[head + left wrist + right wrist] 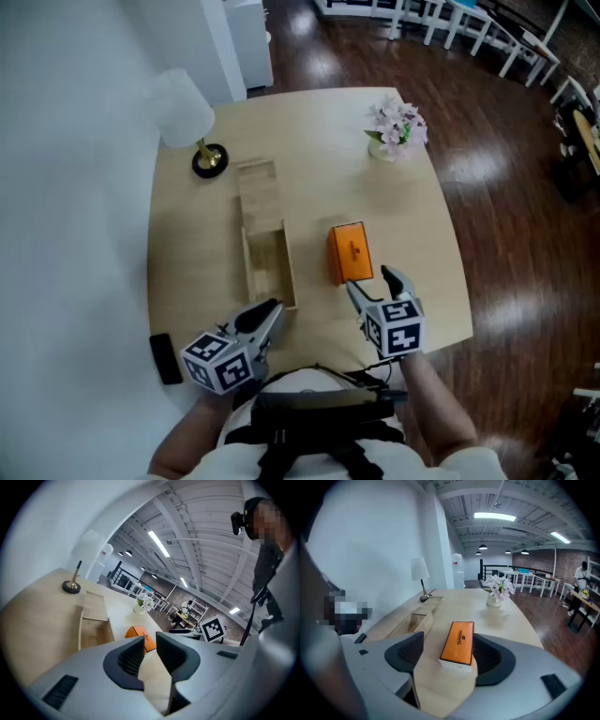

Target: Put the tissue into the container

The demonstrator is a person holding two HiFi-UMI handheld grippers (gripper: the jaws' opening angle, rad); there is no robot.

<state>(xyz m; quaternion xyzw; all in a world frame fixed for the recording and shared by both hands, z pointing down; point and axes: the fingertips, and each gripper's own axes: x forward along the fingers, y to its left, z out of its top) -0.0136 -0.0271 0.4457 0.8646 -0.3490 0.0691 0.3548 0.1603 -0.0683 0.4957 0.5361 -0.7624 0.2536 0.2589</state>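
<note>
Your right gripper had its jaws wide apart. The orange tissue box lay flat on the table between their tips, closer to the right jaw. The open wooden container sat ahead, to their left. Your left gripper had its jaws only a little apart, with nothing between them

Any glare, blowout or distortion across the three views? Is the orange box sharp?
Head view: bright sheen patches on the wood floor, lamp shade nearly blown out against the white wall, table evenly lit. Left gripper view: strong fisheye bend, dark corners, ceiling light strips bright without flare. Right gripper view: same fisheye, orange box sharp.
</note>
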